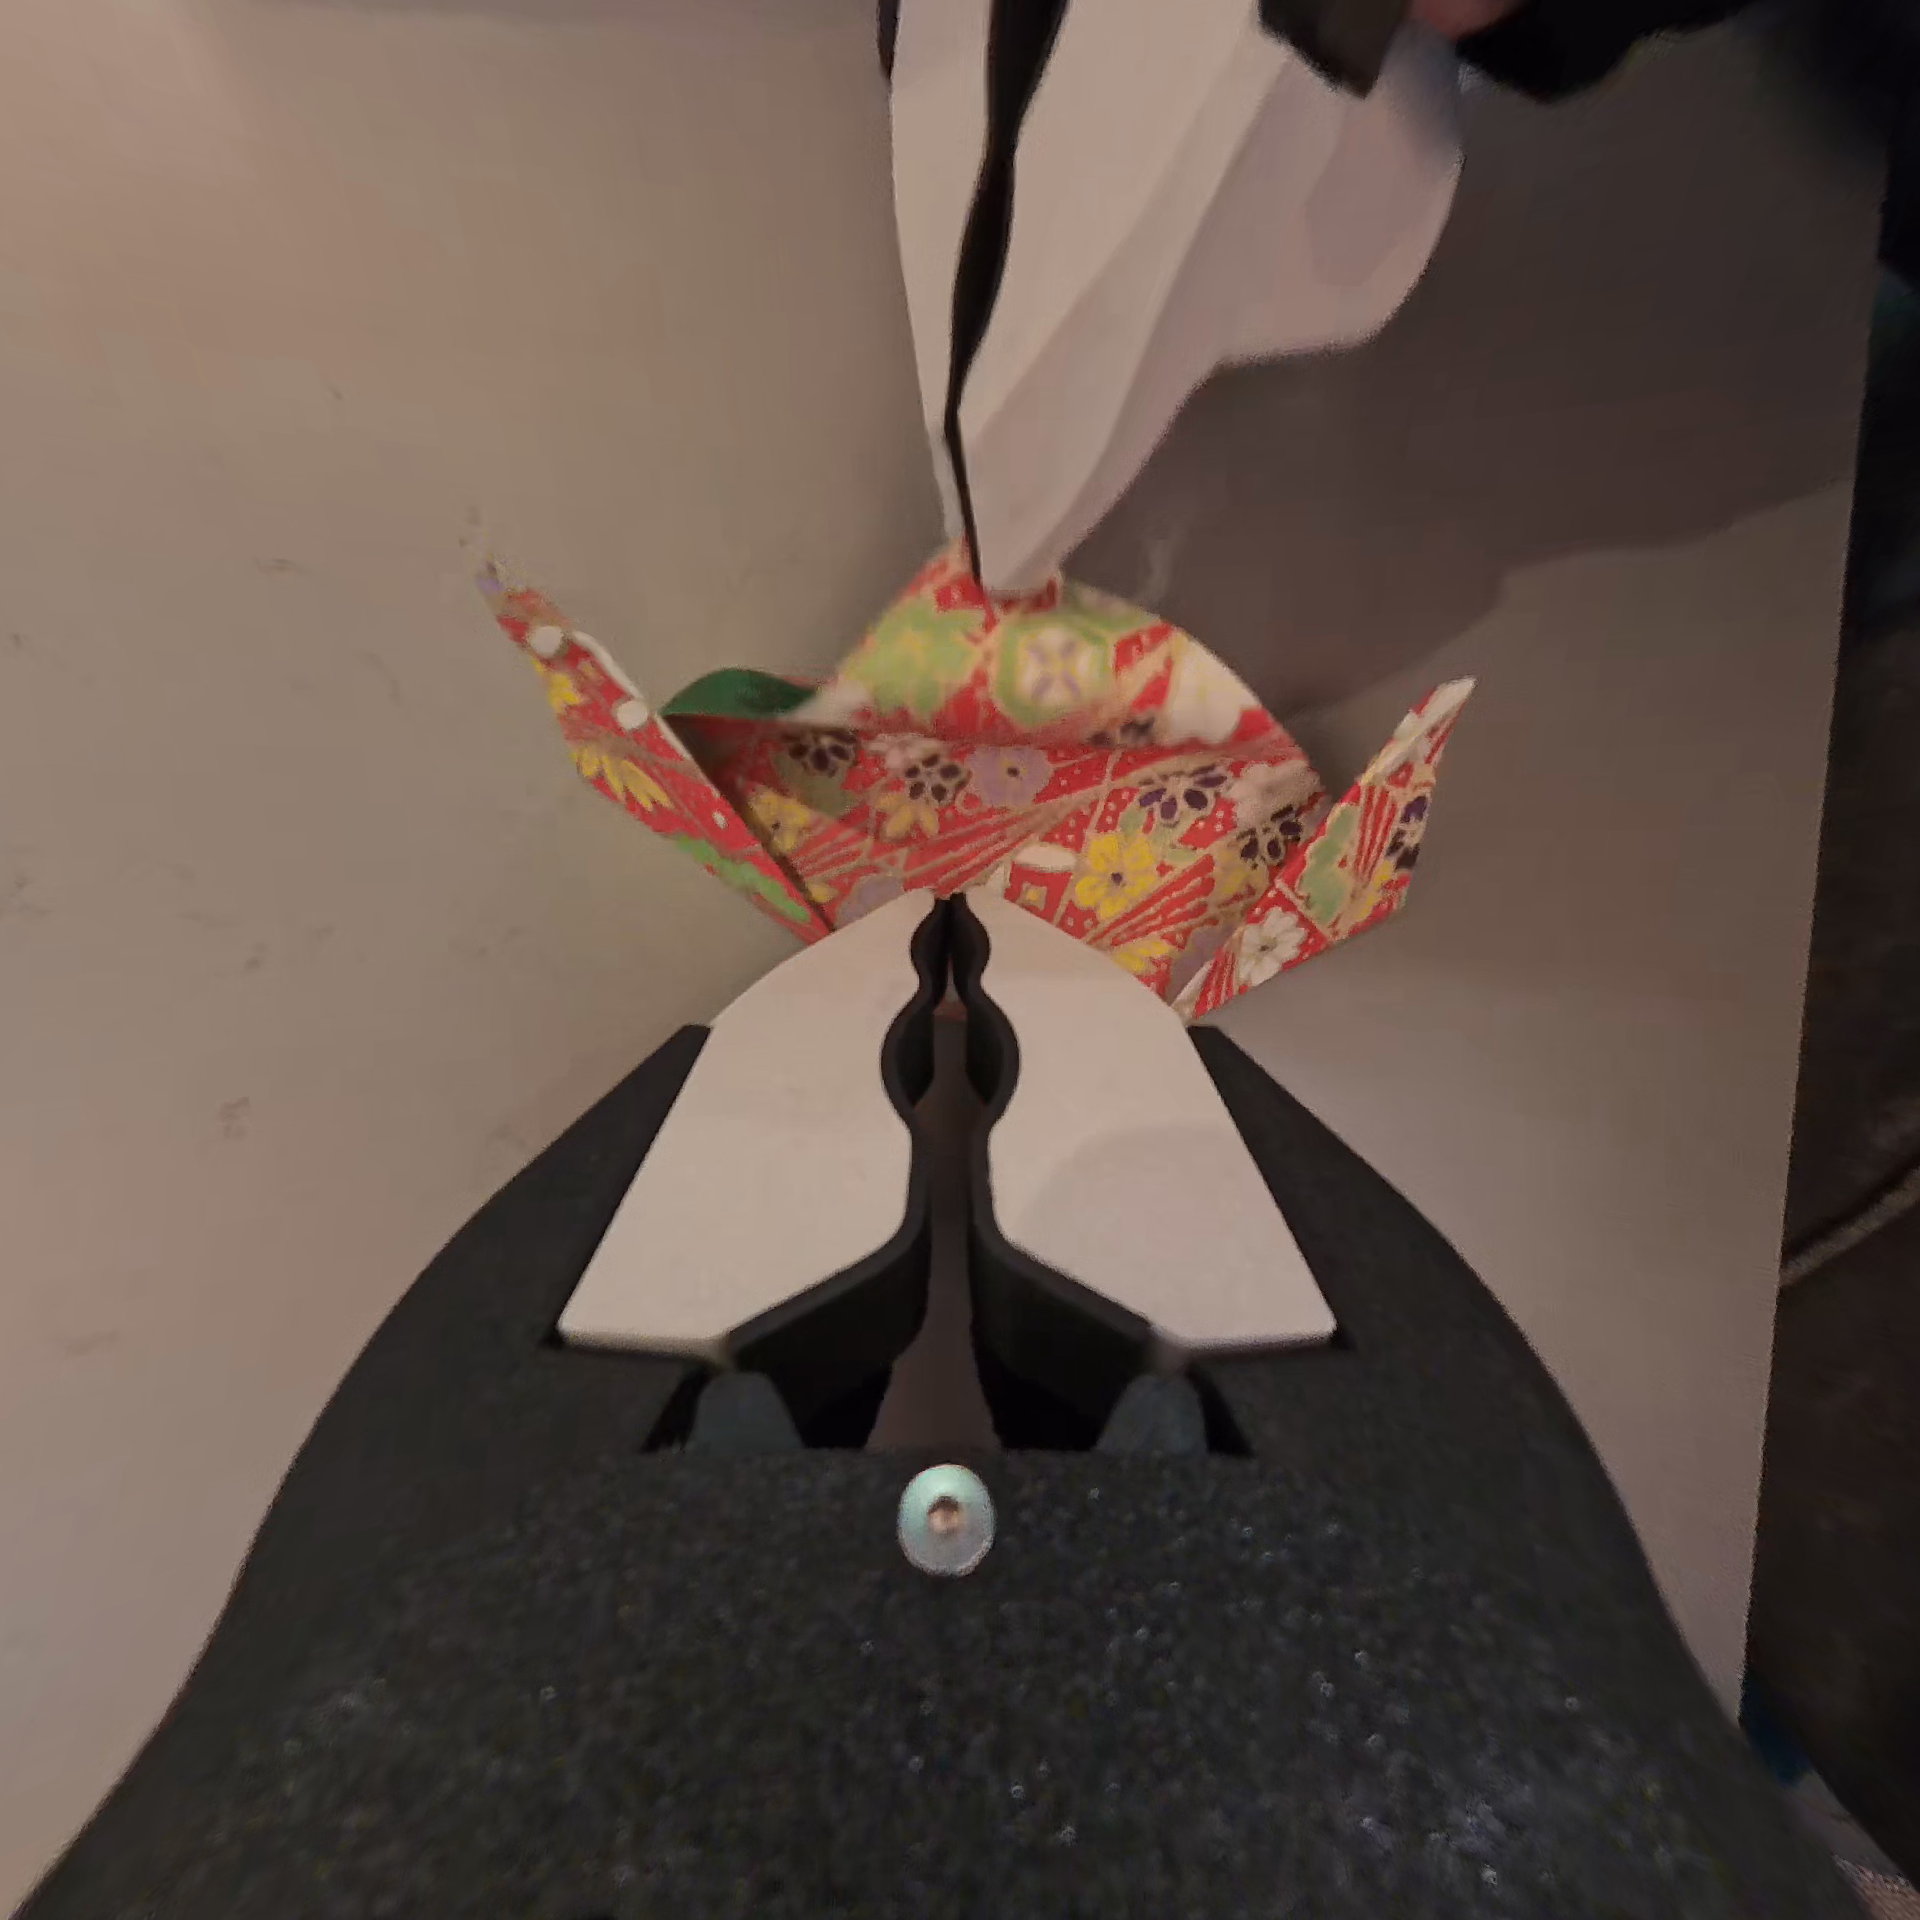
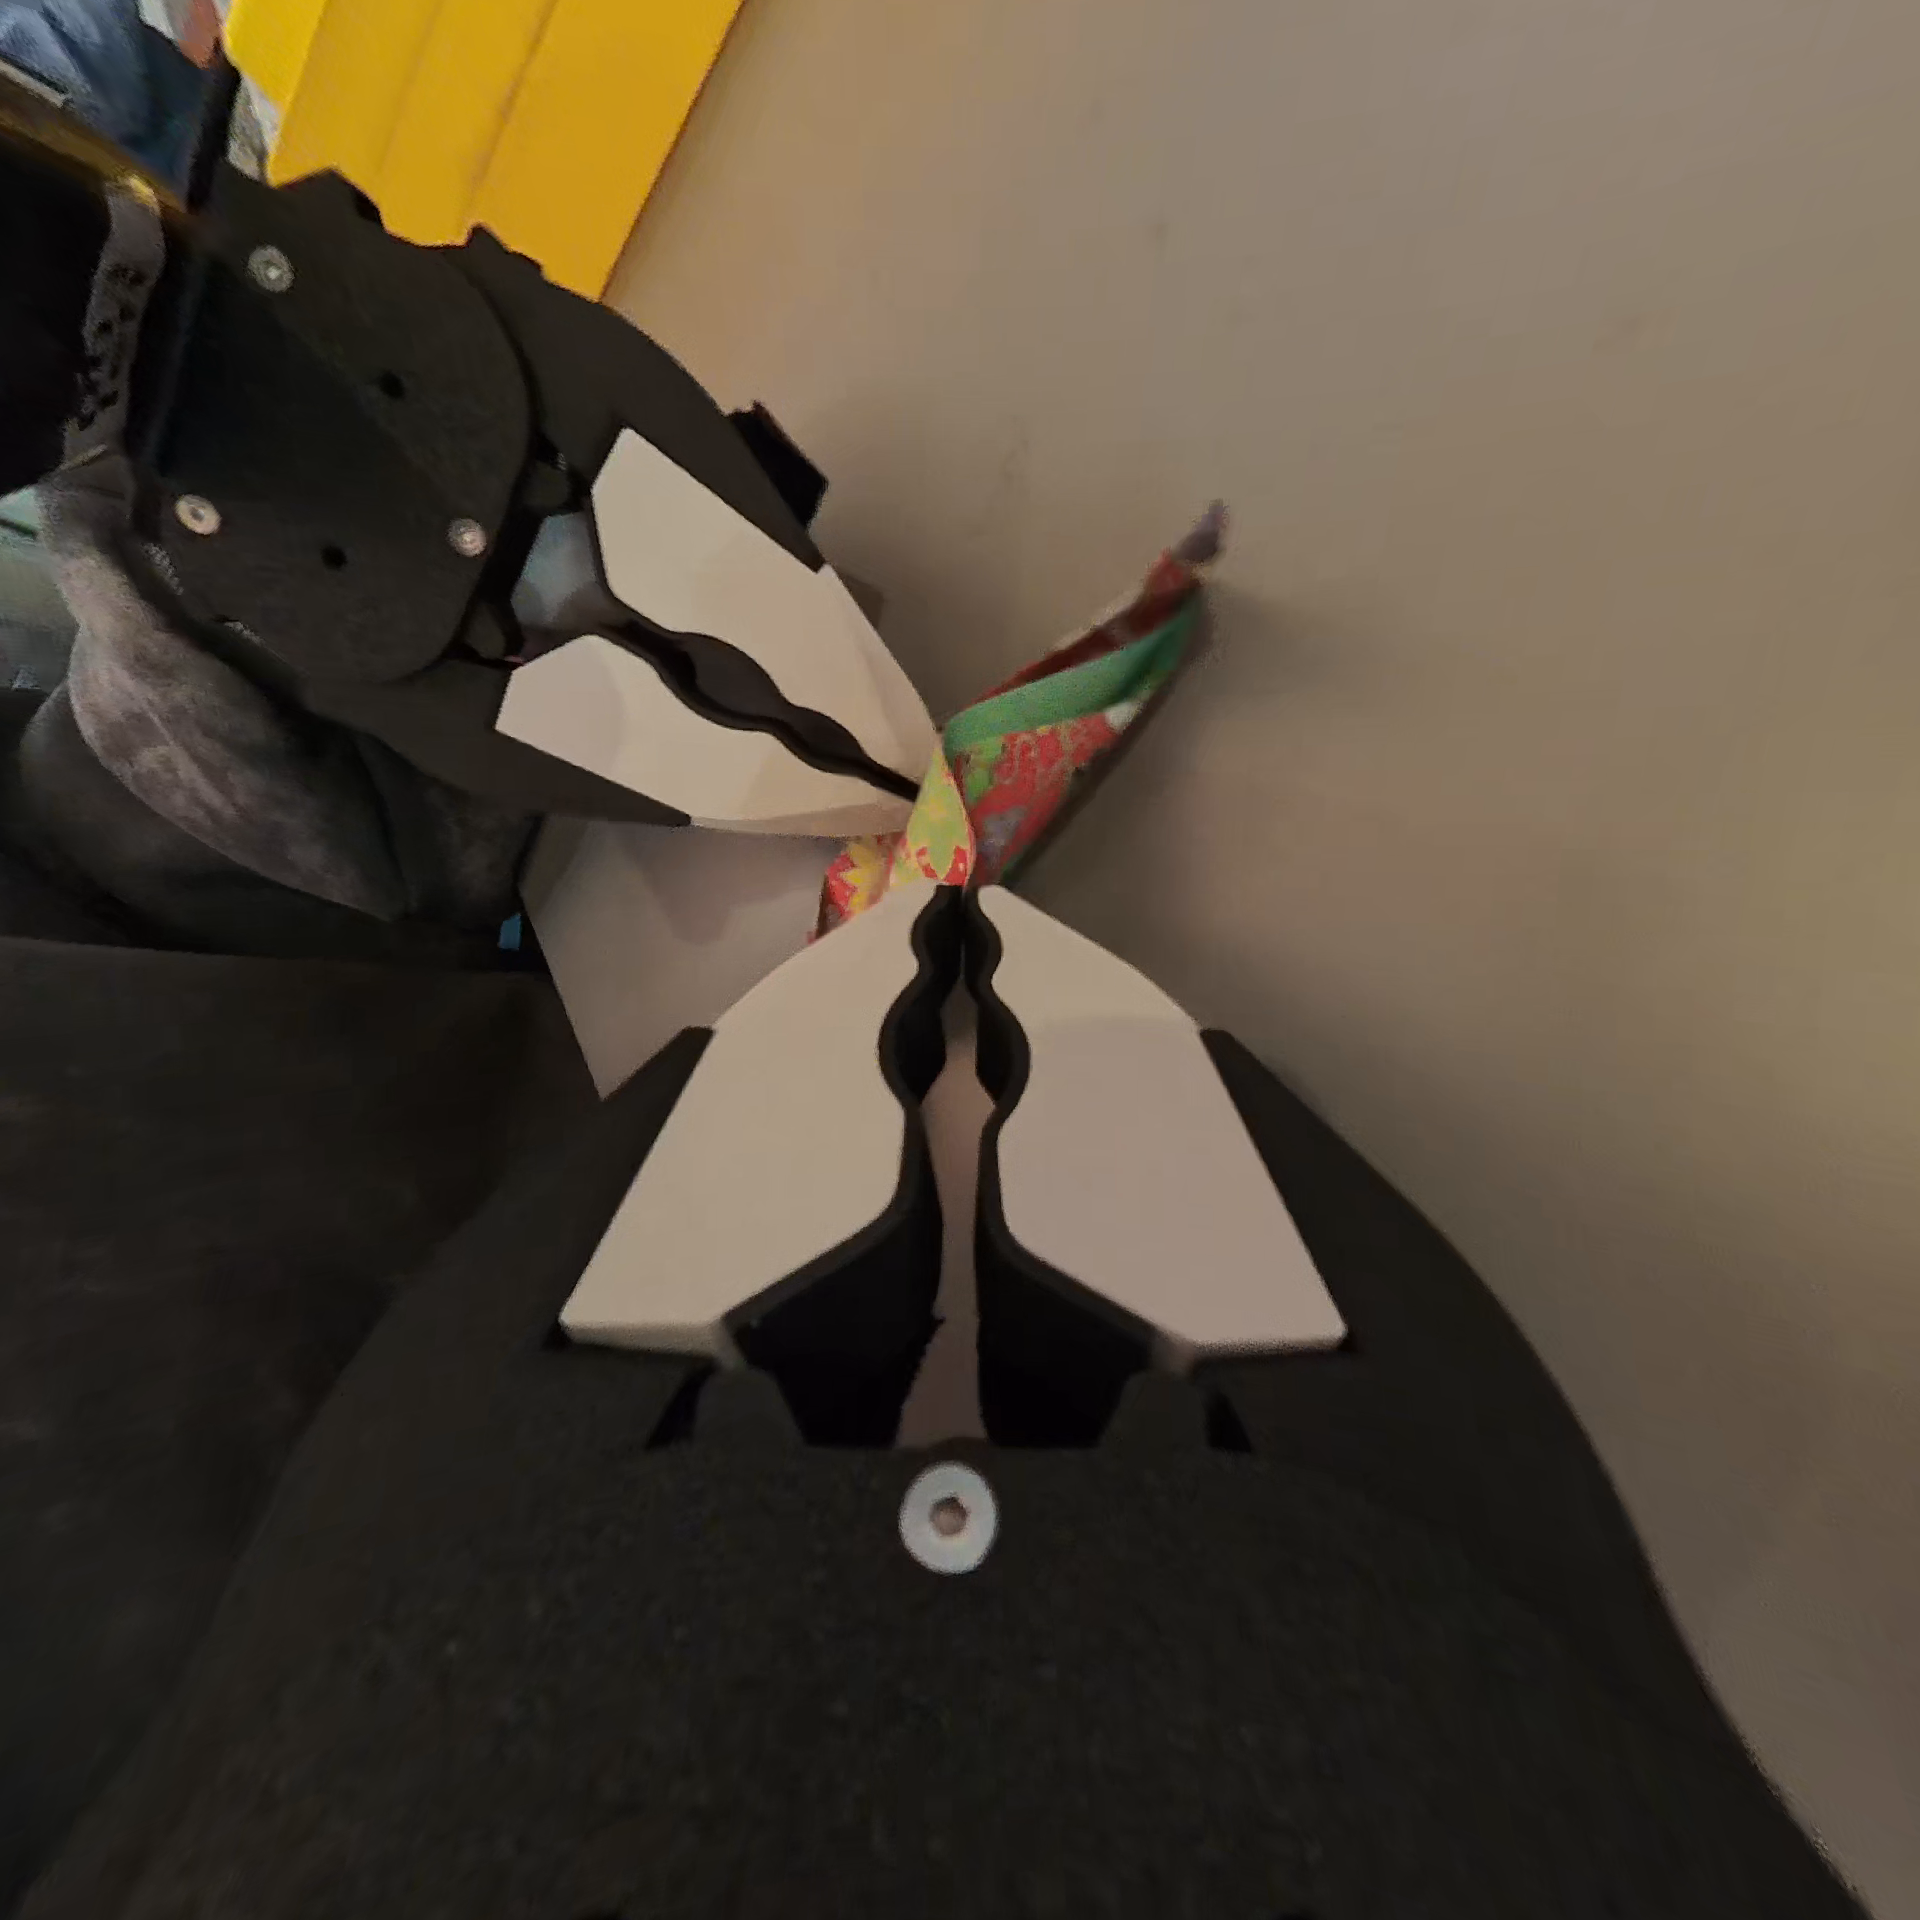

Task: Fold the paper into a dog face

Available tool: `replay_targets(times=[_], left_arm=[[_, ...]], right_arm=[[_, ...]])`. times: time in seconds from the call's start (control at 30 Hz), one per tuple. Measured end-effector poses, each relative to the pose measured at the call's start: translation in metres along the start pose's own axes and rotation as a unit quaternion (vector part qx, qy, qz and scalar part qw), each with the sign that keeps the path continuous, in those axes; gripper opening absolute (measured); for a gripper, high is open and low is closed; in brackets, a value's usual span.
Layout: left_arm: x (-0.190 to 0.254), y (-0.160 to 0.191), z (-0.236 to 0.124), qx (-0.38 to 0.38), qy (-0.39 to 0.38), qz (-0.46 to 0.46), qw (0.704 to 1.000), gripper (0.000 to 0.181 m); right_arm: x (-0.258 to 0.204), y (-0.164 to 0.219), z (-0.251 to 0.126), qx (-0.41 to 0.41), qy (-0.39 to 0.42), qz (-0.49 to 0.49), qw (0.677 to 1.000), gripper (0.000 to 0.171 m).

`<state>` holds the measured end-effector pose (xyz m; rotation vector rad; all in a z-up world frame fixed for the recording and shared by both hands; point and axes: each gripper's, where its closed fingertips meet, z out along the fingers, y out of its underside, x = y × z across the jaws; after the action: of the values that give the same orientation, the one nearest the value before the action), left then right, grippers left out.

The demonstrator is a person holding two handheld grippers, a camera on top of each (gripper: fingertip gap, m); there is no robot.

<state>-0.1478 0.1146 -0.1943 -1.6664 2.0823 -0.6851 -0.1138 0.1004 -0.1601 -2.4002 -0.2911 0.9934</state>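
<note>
The paper (image 1: 997, 810), a red floral sheet with a green underside, is held just above the pale table (image 1: 312, 416), already folded so that two pointed flaps stand up at its sides. The left gripper (image 1: 948, 909) has its fingers closed on the near bottom point, and the right gripper (image 1: 971, 561) comes in from above, pinching the far top flap. The step in hand looks like turning that flap over. To do it well, the left should hold the point steady as an anchor while the right draws the flap along a straight line, keeping both ear flaps even, then presses the crease flat against the table.
</note>
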Motion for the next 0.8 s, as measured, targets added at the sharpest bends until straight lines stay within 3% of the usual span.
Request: replay_targets(times=[0.3,0.5,0.8], left_arm=[[0.002,-0.011,0.006,-0.018,0.003,0.020,1.000,0.000],[0.008,-0.031,0.022,-0.012,0.030,0.026,0.999,0.000],[0.006,-0.032,0.024,-0.003,0.015,0.016,1.000,0.000]], right_arm=[[0.035,0.020,-0.015,-0.015,0.069,0.026,0.997,0.000],[0.033,0.018,-0.015,-0.017,0.069,0.015,0.997,0.000],[0.007,0.007,-0.009,-0.001,0.016,-0.005,1.000,0.000]])
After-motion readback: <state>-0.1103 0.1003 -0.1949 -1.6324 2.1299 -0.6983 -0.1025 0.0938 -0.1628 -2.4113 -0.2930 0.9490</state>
